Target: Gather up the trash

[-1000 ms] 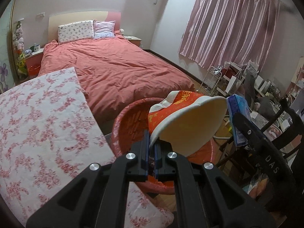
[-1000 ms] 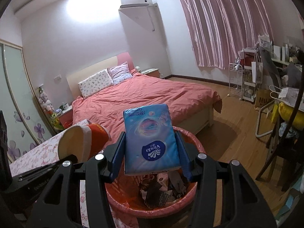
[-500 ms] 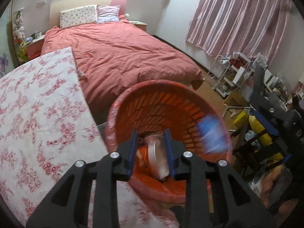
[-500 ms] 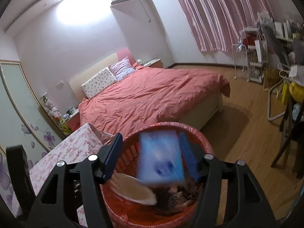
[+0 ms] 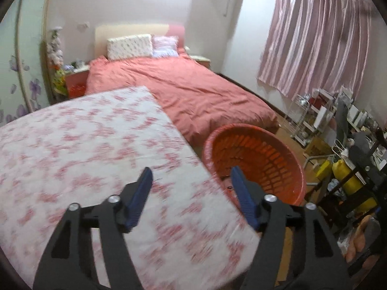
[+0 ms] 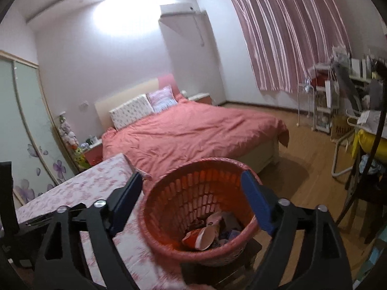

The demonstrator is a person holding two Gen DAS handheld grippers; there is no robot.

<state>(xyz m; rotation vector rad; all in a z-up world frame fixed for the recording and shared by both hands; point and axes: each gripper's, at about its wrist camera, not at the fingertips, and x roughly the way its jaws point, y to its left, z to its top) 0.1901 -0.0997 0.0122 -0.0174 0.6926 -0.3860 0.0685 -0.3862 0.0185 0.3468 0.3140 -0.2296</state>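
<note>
The floral-covered table (image 5: 84, 159) at lower left is bare. The red basket (image 5: 273, 159) stands just beside its right edge, mouth unobstructed; clutter (image 5: 348, 169) crowds the right of the frame.

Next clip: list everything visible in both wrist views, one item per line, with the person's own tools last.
Basket: one, red, beside the table.
Paper bowl: one, red and white, in the basket among other trash.
Table: one, pink floral cloth, left of the basket.
Bed: one, salmon cover, behind the basket.
Pillows: two, floral and pink, at the headboard.
Curtain: one, pink, on the right wall.
Left tool: one, black with blue pads, opening, empty.
Right tool: one, same, opening, empty.
</note>
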